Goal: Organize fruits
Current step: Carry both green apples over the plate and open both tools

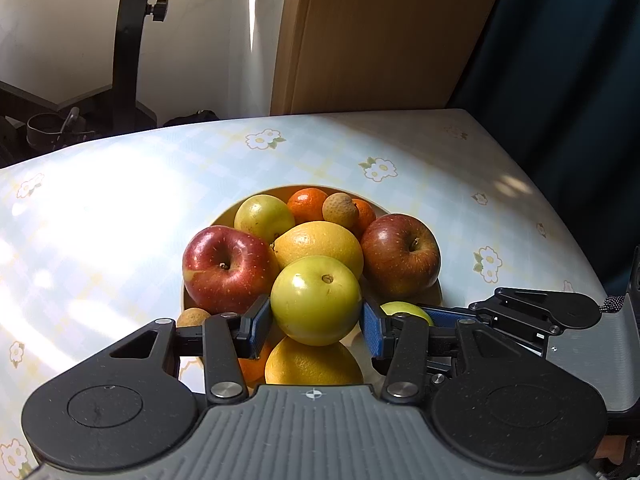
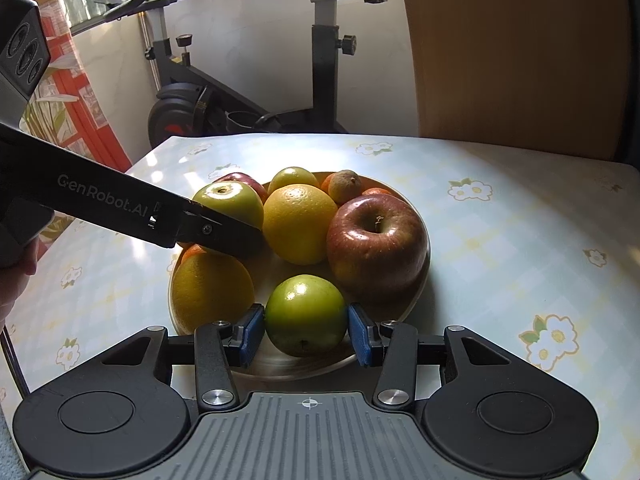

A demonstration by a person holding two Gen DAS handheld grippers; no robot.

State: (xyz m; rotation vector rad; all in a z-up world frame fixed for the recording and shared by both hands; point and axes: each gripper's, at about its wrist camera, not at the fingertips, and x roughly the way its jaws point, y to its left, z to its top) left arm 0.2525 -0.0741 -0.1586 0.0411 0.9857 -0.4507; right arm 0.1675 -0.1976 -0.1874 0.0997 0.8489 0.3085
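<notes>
A cream bowl [image 1: 224, 216] on the flowered tablecloth is heaped with fruit: two red apples [image 1: 226, 268] [image 1: 400, 254], a yellow citrus [image 1: 320, 242], tangerines [image 1: 306, 204] and a small brown fruit [image 1: 340, 208]. My left gripper [image 1: 316, 326] is shut on a yellow-green apple [image 1: 316, 300] on top of the pile, its blue pads pressing both sides. My right gripper [image 2: 306, 336] is shut on a smaller green apple [image 2: 306, 312] at the bowl's near edge [image 2: 304, 368]. From the right wrist, the left gripper's black finger [image 2: 216, 232] crosses over the bowl's left side.
An exercise bike [image 2: 248, 92] stands beyond the table's far edge. A wooden panel [image 1: 380, 36] rises behind the table, with dark blue fabric [image 1: 560, 80] to its right. A large orange [image 2: 212, 284] lies at the bowl's left. A hand [image 2: 16, 280] shows at far left.
</notes>
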